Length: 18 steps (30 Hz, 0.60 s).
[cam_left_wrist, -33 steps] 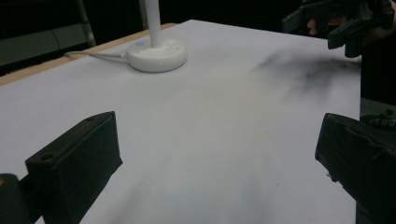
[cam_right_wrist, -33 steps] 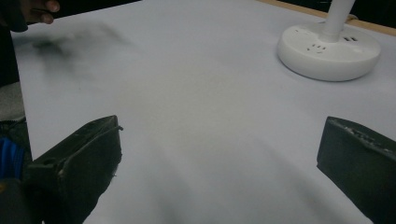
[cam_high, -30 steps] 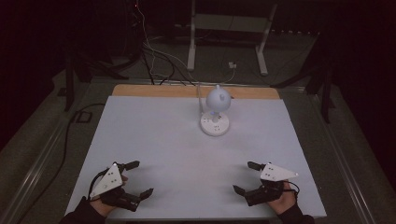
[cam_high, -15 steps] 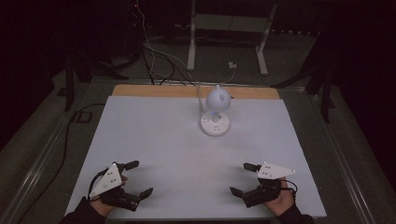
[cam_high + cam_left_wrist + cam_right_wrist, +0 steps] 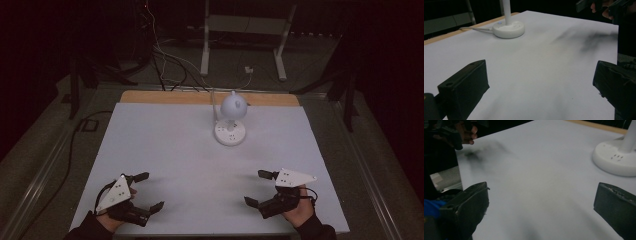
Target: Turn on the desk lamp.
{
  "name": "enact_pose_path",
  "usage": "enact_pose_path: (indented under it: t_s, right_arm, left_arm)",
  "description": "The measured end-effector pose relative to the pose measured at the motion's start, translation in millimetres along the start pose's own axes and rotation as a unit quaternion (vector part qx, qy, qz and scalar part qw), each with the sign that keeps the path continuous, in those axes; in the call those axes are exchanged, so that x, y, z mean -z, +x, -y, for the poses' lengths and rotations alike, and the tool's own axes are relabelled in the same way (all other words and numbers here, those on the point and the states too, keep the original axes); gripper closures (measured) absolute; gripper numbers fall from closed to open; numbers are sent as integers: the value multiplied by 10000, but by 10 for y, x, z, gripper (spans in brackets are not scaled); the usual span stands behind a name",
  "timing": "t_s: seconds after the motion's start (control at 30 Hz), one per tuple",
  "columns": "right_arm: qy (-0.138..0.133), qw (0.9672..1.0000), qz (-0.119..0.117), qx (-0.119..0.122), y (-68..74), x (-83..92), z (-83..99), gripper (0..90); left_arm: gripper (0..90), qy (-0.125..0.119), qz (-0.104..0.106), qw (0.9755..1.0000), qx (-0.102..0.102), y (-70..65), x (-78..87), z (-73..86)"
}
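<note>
White sheet covers the whole desk (image 5: 165, 145), so the black jaws really stand out. Going left to right: the left hand-held gripper (image 5: 145, 192) sits at the near left corner, jaws wide apart, nothing between them, and it hasn't budged in the last second. Up the middle, toward the far edge, there's the little white desk lamp (image 5: 231, 120), round base flat on the sheet, cord trailing off the back. The right hand-held gripper (image 5: 259, 188), jaws also spread and empty, has slid a touch inward. My guess is that's the start of a reach for the lamp, still well apart from both.
</note>
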State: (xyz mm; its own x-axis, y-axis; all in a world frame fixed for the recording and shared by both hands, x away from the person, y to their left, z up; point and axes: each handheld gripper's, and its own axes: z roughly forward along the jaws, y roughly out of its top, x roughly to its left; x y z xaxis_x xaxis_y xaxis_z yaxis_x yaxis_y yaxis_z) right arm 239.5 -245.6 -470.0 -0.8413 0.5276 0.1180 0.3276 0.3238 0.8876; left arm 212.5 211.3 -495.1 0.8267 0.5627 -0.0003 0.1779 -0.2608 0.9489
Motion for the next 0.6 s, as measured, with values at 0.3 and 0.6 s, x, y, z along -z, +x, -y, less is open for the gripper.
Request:
enact_pose_path:
  t_s: [0.3, 0.6]
  right_arm:
    - [-18, 10000, -62, 72, -25, -21, -111, 0]
    - [-94, 9998, -85, 161, -101, -47, -272, 0]
  left_arm:
    - [5, 25, -7, 10000, -22, 0, 0, 2]
    - [5, -4, 0, 10000, -19, -4, 4, -2]
